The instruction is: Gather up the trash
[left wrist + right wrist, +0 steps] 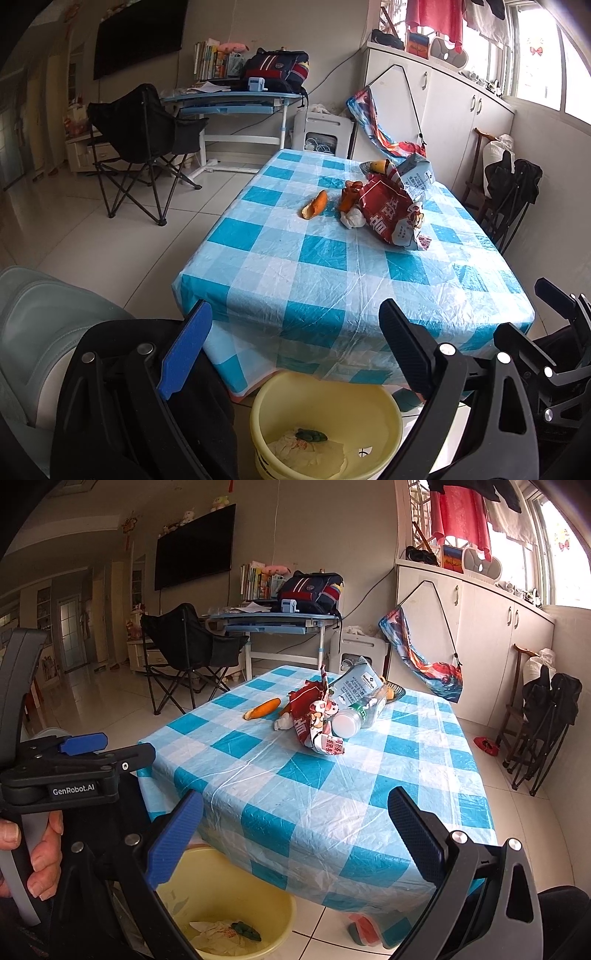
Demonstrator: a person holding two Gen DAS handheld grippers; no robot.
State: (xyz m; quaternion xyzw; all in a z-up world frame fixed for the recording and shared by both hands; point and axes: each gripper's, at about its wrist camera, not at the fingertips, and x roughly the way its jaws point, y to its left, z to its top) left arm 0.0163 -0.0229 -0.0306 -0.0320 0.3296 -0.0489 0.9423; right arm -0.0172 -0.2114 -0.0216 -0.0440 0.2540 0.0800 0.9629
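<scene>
Trash lies at the far middle of the blue-checked table (332,280): an orange peel (316,205), a crumpled tissue (351,218), a red snack bag (388,210) and a pale carton (419,173). The right wrist view shows the same peel (264,709), red bag (310,720), carton (356,683) and a plastic bottle (352,718) lying on its side. A yellow bucket (354,402) (221,886) stands on the floor under the near table edge, holding paper and a green scrap. My left gripper (295,350) and right gripper (295,834) hover above it, both open with nothing between the fingers.
A hand holds the left gripper's handle (40,849). A black folding chair (140,140) and a blue desk (236,99) stand beyond the table on the left. White cabinets (443,110) and a folded chair (546,723) line the right wall. A pale green seat (40,314) sits close at left.
</scene>
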